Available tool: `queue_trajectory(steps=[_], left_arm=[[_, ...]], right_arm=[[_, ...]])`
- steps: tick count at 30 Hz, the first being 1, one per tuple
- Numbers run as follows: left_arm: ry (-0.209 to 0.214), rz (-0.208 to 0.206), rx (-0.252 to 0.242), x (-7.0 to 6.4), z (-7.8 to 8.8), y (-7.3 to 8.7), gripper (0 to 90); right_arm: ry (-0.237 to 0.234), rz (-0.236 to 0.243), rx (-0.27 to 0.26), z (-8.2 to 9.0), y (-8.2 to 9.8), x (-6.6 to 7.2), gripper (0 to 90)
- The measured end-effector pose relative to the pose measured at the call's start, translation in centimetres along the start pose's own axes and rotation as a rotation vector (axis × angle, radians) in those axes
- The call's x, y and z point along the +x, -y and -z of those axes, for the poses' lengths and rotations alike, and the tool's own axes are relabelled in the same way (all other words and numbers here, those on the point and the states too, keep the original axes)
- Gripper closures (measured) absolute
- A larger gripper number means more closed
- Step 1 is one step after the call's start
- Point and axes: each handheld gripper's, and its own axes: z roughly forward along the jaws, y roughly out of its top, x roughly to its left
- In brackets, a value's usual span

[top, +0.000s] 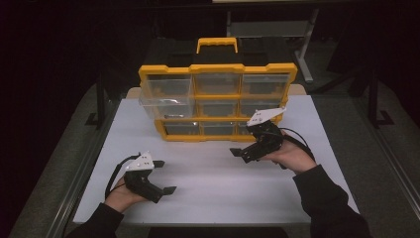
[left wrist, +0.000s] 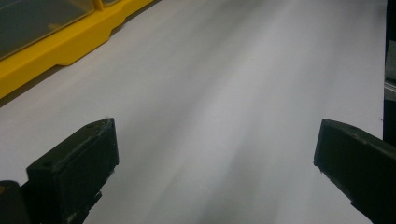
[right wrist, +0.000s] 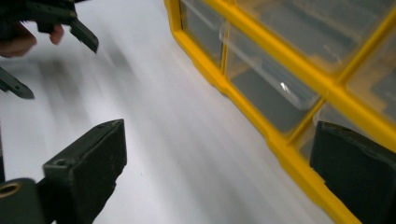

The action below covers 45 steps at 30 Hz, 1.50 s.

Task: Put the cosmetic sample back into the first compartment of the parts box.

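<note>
Yellow organizer (top: 218, 69) upright, long axis crosswise, drawers facing the person, left hand-held gripper (top: 165, 176) and right hand-held gripper (top: 236, 151) both spread apart, empty

Dark long sleeves (top: 329, 198), black grippers, white perforated top plates (top: 265, 115), black cables, seemingly matte blocky fingers (left wrist: 74, 168)

You have one yellow organizer (top: 218, 101) on one white table (top: 208, 183), with nine clear drawers (three rows of three, two at the left pulled out). You hold two grippers, left gripper (top: 167, 177) and right gripper (top: 236, 151).
</note>
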Motion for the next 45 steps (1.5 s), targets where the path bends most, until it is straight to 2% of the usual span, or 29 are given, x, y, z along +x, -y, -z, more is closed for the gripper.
queue_trajectory(steps=[3,16,21,27,32,35,36,45], left_arm=[[-0.001,-0.001,0.001,0.0,0.0,0.0,0.0],[-0.001,0.002,0.000,0.0,0.0,0.1,0.0],[-0.001,-0.002,0.004,-0.1,0.1,0.2,0.0],[-0.004,-0.002,-0.003,0.0,0.2,0.2,0.0],[-0.005,0.000,0.000,0.0,0.2,0.3,0.0],[-0.007,-0.002,0.000,0.0,0.2,0.3,0.0],[-0.007,-0.002,0.001,0.1,0.2,0.3,0.0],[-0.014,0.001,0.012,0.1,0.2,0.5,0.0]], right_arm=[[0.026,-0.009,-0.003,-0.3,1.0,0.1,1.8],[0.054,-0.057,-0.029,-0.6,5.6,0.2,1.2],[0.094,-0.082,-0.040,-0.1,8.1,0.4,1.2],[0.130,-0.073,-0.028,0.6,10.3,1.0,1.2],[0.138,-0.081,-0.040,0.9,11.6,1.4,1.1],[0.143,-0.082,-0.042,0.9,11.8,1.5,1.1],[0.143,-0.093,-0.046,1.0,12.4,1.6,1.1],[0.142,-0.088,-0.017,0.7,13.3,1.9,0.3]])
